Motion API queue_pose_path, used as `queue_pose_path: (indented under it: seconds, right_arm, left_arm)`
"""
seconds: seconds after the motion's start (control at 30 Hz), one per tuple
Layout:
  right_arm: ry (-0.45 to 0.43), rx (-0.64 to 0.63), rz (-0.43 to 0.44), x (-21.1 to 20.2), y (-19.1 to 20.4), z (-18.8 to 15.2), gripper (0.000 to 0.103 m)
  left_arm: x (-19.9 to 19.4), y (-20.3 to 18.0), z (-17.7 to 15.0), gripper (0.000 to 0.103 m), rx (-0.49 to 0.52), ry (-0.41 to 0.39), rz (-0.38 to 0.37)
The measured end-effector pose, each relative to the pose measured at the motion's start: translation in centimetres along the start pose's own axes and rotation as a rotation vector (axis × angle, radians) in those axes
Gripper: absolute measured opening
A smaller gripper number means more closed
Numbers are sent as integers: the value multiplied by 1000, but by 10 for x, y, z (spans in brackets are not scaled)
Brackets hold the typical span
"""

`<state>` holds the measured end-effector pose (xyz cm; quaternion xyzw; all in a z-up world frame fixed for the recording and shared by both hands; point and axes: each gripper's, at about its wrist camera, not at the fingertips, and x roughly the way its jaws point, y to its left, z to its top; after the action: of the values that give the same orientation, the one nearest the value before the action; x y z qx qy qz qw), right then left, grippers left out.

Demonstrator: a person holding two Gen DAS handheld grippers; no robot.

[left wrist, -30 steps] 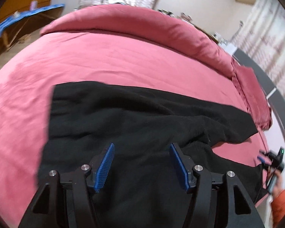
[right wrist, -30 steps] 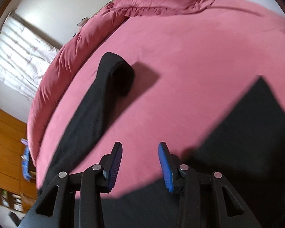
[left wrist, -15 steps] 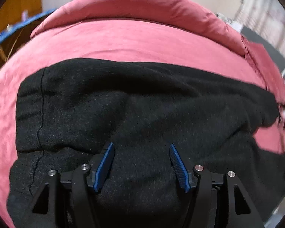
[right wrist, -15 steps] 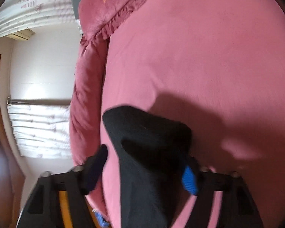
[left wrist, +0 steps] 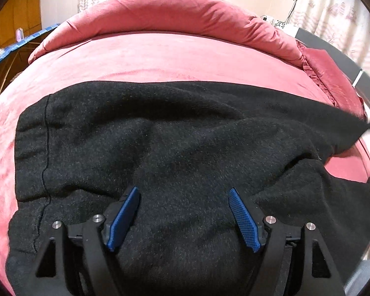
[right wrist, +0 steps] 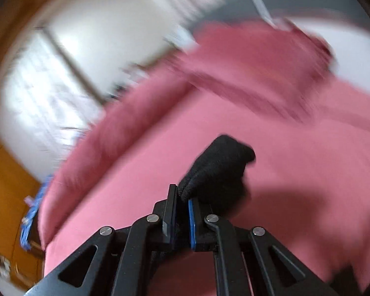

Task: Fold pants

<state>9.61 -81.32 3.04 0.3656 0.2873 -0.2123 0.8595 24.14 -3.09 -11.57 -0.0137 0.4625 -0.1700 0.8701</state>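
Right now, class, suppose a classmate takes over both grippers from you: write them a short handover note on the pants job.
Left gripper: open, low over the pants, holding nothing.
Right gripper: shut on a leg end of the pants, lifted above the bed. That view is blurred, so it is moving.
Pants: black, spread across the pink bed, waistband to the left in the left wrist view, cloth bunched and wrinkled in the middle.
Done: one leg end gripped.
Left: probably carry that leg over onto the other, smooth the wrinkles, then fold the length. No finished fold shows yet.
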Motion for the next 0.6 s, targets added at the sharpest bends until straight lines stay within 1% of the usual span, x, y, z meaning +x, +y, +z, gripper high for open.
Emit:
queue_pose_path:
  seconds: [0.03, 0.07, 0.1, 0.13, 0.17, 0.2, 0.23, 0.27, 0.3, 0.33, 0.37, 0.4, 0.43, 0.47, 0.5, 0.53, 0.57, 0.6]
  right_arm:
    - [40, 48, -27, 6, -24, -11, 10]
    - [101, 120, -52, 16, -54, -26, 12]
    - [189, 219, -70, 30, -91, -47, 14]
    - [242, 289, -68, 41, -112, -59, 25]
    - [273, 377, -48, 45, -138, -77, 19]
    - [223, 448, 20, 39, -152, -84, 20]
    - [181, 495, 50, 33, -160, -85, 28]
    - [126, 510, 7, 24, -162, -79, 36]
    - [91, 486, -44, 18, -158, -71, 37]
    - [51, 413, -84, 12, -146, -57, 37]
    - [32, 349, -93, 11, -131, -45, 37]
    - [18, 255, -100, 12, -108, -29, 37]
    - [17, 197, -101, 13, -97, -21, 37]
    - [27, 109, -96, 20, -77, -11, 37]
    - [61, 20, -77, 36, -52, 0, 38]
    - [100, -30, -66, 45, -42, 0, 39]
    - [149, -82, -78, 62, -23, 2, 39]
    - [194, -136, -119, 84, -6, 3, 39]
  left_arm:
    - [-2, 1, -1, 76, 2, 5, -9]
    - [-3, 2, -1, 76, 5, 11, -16]
    - [-4, 4, -2, 76, 8, 16, -23]
    - [-7, 5, -2, 76, 8, 25, -28]
    - [-10, 5, -2, 76, 9, 34, -36]
    - [-15, 6, -3, 76, 9, 37, -45]
    - [-18, 6, -1, 76, 4, 36, -56]
    - [-24, 7, 3, 76, -11, 27, -70]
    - [-31, 10, 7, 76, -24, 14, -82]
    - [-37, 11, 15, 76, -41, -16, -93]
    - [-40, 11, 21, 76, -52, -38, -95]
    - [-41, 12, 30, 76, -59, -59, -96]
    - [-42, 10, 39, 76, -58, -68, -99]
    - [-39, 9, 51, 76, -51, -73, -97]
    - [-35, 7, 63, 76, -35, -78, -80]
    - [-29, 3, 78, 76, -6, -85, -48]
    - [-23, 1, 89, 76, 13, -88, -36]
    - [-17, -3, 101, 78, 38, -91, -20]
